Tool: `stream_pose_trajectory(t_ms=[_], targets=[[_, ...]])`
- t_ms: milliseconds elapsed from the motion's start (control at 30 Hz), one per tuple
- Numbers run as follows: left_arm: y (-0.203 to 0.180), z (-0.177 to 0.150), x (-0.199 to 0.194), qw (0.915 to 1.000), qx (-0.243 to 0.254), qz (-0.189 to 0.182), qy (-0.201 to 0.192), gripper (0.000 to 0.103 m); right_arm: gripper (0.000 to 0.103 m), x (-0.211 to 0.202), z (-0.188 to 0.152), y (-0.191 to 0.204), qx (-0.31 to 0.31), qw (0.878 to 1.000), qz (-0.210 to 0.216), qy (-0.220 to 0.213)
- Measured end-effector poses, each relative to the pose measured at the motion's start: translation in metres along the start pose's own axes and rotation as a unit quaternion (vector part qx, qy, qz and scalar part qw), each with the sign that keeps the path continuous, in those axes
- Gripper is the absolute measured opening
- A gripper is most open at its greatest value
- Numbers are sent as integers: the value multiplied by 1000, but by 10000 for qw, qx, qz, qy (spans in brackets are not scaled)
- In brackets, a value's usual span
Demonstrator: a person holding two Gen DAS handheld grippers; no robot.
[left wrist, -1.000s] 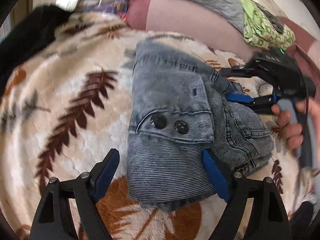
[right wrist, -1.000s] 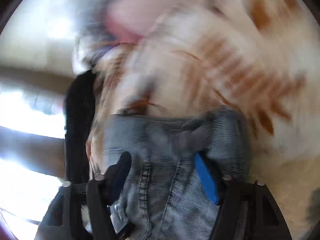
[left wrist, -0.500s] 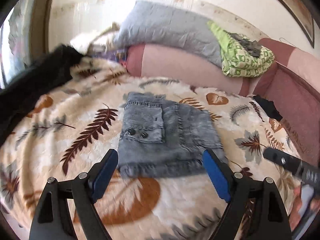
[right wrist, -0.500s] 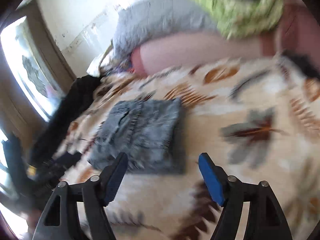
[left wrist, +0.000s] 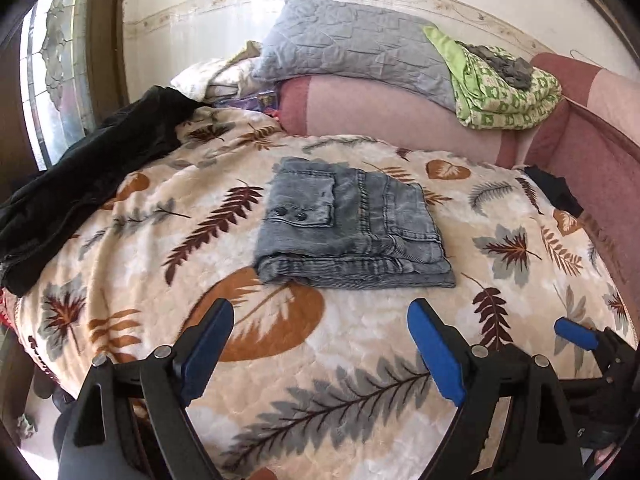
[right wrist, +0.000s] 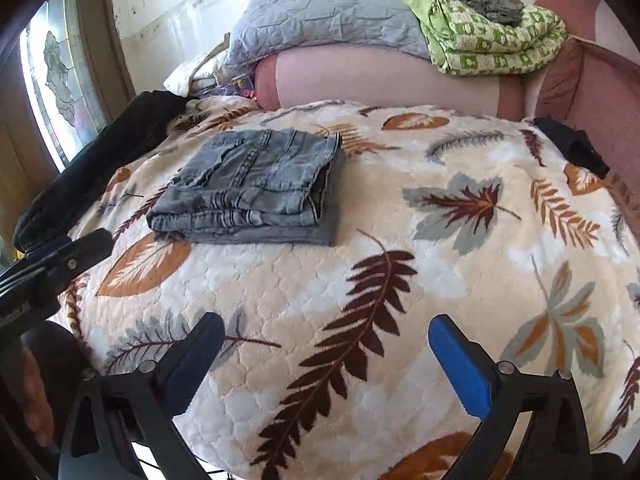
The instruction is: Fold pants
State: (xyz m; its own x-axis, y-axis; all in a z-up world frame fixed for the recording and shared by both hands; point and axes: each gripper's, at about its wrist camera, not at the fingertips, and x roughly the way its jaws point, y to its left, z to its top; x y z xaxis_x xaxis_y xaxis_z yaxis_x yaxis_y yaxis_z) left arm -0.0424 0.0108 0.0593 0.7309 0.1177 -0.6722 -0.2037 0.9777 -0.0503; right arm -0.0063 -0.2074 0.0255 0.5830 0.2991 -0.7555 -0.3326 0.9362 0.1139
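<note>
The grey denim pants (left wrist: 348, 224) lie folded in a compact square stack on the leaf-patterned blanket (left wrist: 340, 364). In the right wrist view the same pants (right wrist: 252, 188) rest left of centre. My left gripper (left wrist: 320, 344) hovers open over the blanket, well in front of the pants, nothing between its blue pads. My right gripper (right wrist: 326, 358) is also back from the pants; its jaws are opening wide and hold nothing. Part of the right gripper (left wrist: 588, 344) shows at the lower right of the left wrist view, and the left gripper (right wrist: 60, 264) shows at the left edge of the right wrist view.
A black garment (left wrist: 80, 184) lies on the blanket's left side. Behind the bed are a pink bolster (left wrist: 400, 120), a grey quilted pillow (left wrist: 352, 48) and a folded green blanket (left wrist: 504, 88). A small black cloth (right wrist: 572, 144) sits at the far right.
Both grippers have let go of the pants and pulled back and up from them. The right jaws have spread wider. The pants now lie alone, folded, farther off in both views.
</note>
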Motion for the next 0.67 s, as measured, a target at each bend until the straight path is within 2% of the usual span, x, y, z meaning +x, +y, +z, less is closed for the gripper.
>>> stream_pose_trajectory(t_ms=[200,333,533,667], targets=[[13,5,-6,9997,-245,-49,21,91,103,-14,19,14,-350,9992,-132,-126],[18,11,-5,9992,-379,-106,74,96,103,-20,29,22,-490,9985,-173,-197],[18,19,1,9988,-250,-389,156,98,103,-16,34,24,-524,9981,-266,-183],[15,26,3,9992,-151,-366,108,99,103,-13,34,25,-528,9981,-273,-155]])
